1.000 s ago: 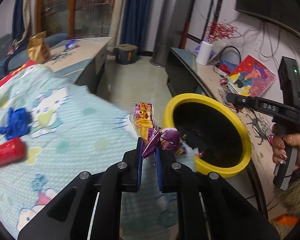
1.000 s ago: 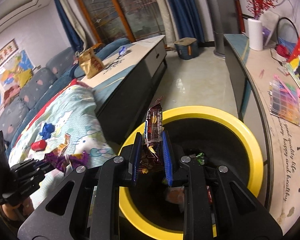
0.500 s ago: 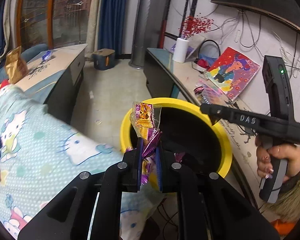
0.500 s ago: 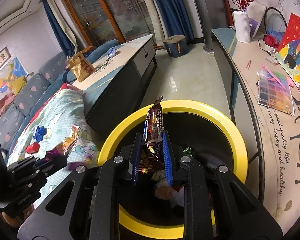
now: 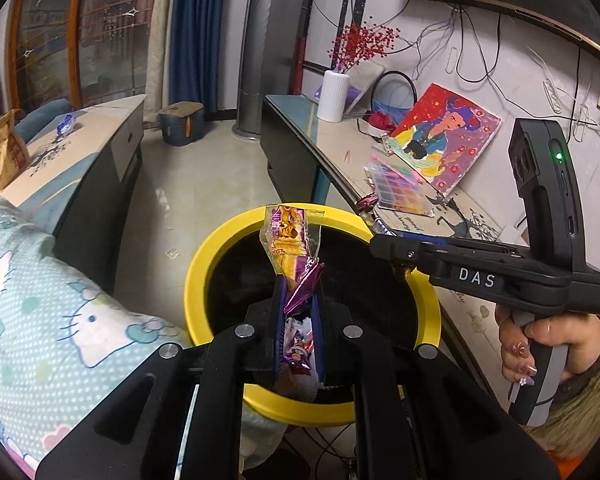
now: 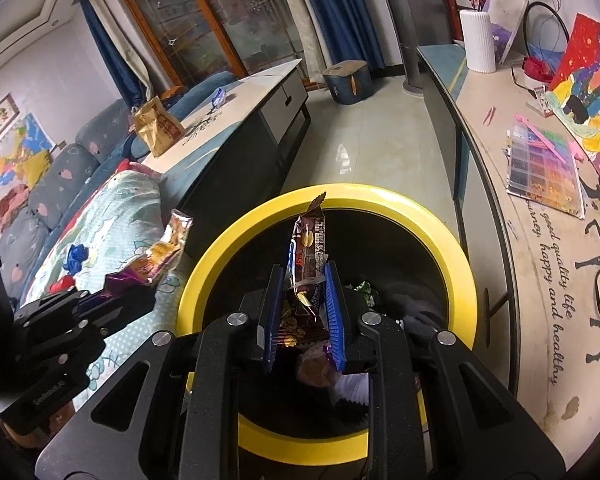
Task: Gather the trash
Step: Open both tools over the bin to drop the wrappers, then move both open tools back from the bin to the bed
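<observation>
A yellow-rimmed black bin [image 5: 204,276] stands between the bed and the low cabinet; it also shows in the right wrist view [image 6: 456,256], with trash inside. My left gripper [image 5: 298,300] is shut on a purple and orange candy wrapper [image 5: 290,240] and holds it over the bin's mouth. In the right wrist view the left gripper [image 6: 112,296] with its wrapper [image 6: 160,252] is at the bin's left rim. My right gripper [image 6: 302,300] is shut on a brown snack wrapper [image 6: 308,248] above the bin's opening. In the left wrist view the right gripper [image 5: 384,246] comes in from the right.
A Hello Kitty blanket [image 5: 40,312] covers the bed at left, with a blue scrap [image 6: 76,254] and a red item [image 6: 62,282] on it. A coffee table [image 6: 236,116] carries a brown bag [image 6: 156,126]. The cabinet [image 6: 540,240] at right holds a painting, vase and papers.
My left gripper has carried the candy wrapper from over the blanket to above the bin. My right gripper has stayed over the bin with its wrapper, moving slightly inward.
</observation>
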`<state>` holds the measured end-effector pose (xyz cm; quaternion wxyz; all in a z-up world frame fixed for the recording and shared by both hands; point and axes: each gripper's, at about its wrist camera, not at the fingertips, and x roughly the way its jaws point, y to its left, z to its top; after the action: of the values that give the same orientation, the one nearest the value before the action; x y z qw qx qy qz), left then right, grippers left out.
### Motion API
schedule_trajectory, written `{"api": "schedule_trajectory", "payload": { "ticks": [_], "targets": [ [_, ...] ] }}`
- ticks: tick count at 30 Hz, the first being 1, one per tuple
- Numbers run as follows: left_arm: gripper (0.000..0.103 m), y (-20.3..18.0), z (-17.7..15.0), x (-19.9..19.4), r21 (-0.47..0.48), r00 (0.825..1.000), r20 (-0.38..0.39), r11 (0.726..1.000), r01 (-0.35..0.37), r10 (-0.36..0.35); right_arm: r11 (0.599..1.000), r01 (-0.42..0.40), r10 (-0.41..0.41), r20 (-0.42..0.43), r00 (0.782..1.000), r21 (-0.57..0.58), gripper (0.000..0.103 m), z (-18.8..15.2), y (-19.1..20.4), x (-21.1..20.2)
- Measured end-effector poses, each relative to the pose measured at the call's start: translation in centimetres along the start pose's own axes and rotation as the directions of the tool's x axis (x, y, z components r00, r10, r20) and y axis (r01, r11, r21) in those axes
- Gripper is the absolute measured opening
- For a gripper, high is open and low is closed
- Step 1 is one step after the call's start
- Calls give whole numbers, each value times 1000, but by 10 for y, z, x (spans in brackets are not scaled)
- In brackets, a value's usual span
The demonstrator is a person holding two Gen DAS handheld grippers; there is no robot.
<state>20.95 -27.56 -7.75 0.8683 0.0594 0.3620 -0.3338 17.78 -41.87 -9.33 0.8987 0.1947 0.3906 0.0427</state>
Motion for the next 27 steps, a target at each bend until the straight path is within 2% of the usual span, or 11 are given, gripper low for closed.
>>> {"api": "schedule_trajectory", "payload": {
  "ticks": [1, 4, 5, 6, 8, 10, 13, 19, 27],
  "targets": [
    [12, -1, 0, 2, 3, 1000, -5, 1000, 6, -6, 1000, 3, -3, -1, 1000, 8, 19, 0, -1, 0],
    [18, -4, -1, 8, 16, 1000, -14, 1000, 1, -1, 999, 15, -15, 5, 1000, 39, 33, 1, -7, -1],
    [25, -4, -1, 9, 15, 1000, -17, 1000, 2, -2, 999, 21, -21, 10, 1000, 48, 39, 1, -8, -2],
    [32, -3, -1, 10, 10, 1000, -16, 1000, 1, -1, 998, 25, -26, 14, 1000, 54, 41, 2, -10, -3],
    [75, 0, -2, 8, 1, 1000, -11, 1000, -5, 5, 997, 41, -43, 29, 999, 64, 45, 2, -12, -6],
    [83, 2, -3, 4, -11, 1000, -2, 1000, -2, 2, 995, 65, -69, 54, 996, 72, 50, 3, -13, -11],
    [95, 4, -3, -3, -15, 1000, 17, 1000, -24, 24, 994, 74, -79, 76, 994, 76, 54, 5, -11, -16],
    [96, 14, -6, -24, -46, 998, 52, 998, -43, 45, 997, 66, -70, 108, 992, 47, 62, 8, 3, -24],
    [96, 38, -15, -48, -108, 990, 82, 989, -103, 112, 999, 31, -27, 118, 993, -37, 65, 8, 33, -28]
  ]
}}
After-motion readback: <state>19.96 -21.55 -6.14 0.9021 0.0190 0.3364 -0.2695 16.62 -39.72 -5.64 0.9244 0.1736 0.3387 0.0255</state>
